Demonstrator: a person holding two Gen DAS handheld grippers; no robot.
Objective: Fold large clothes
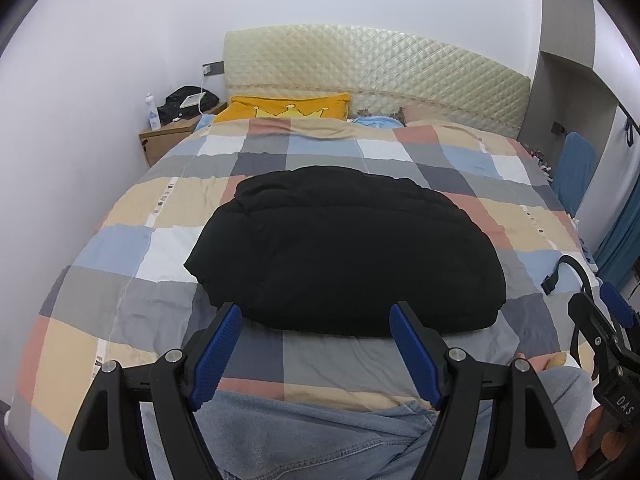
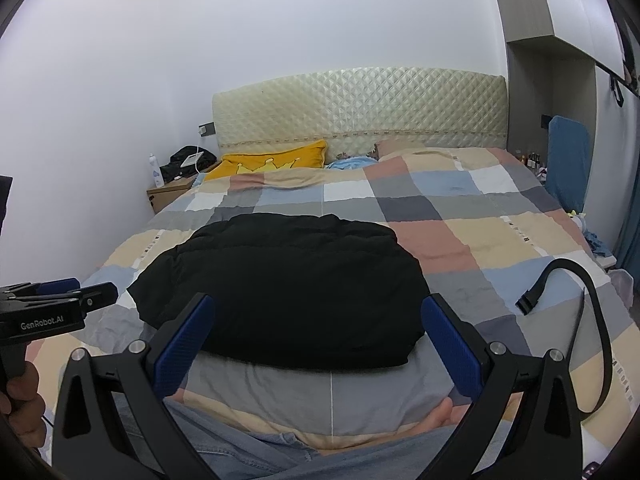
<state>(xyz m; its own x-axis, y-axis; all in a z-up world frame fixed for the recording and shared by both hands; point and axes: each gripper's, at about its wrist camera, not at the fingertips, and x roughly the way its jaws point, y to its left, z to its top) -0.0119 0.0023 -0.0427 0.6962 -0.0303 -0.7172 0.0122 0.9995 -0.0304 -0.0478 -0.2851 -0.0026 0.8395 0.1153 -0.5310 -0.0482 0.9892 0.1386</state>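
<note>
Two grippers are in your hands, and neither is touching the black garment (image 1: 344, 252). The left gripper (image 1: 316, 334) has its jaws spread wide with nothing between them, its tips hanging just short of the garment's near edge. The right gripper (image 2: 316, 328) is likewise spread and empty, also just short of that near edge.

The garment lies as a compact, puffy bundle on the checked bedspread (image 1: 120, 240), nearer the foot of the bed than the headboard (image 1: 380, 76). It appears already folded into a rounded block; judge the task as at or near its end, or awaiting one last fold.

Hazards from this position:

1. Padded fabric springs back. If you pinch only the top layer at the near edge of the garment, the lower layers will probably stay put and the bundle will open.
2. Black on black hides seams and edges. You may take a fold line for a hem and grasp the wrong layer.
3. A black strap (image 2: 576, 308) lies on the bedspread to the right of the garment, well apart from it. Sweeping the right gripper outward could snag it.
4. Your knees in denim (image 1: 304, 440) sit just in front of the garment; dragging it toward you may bunch the bedspread beneath.
</note>
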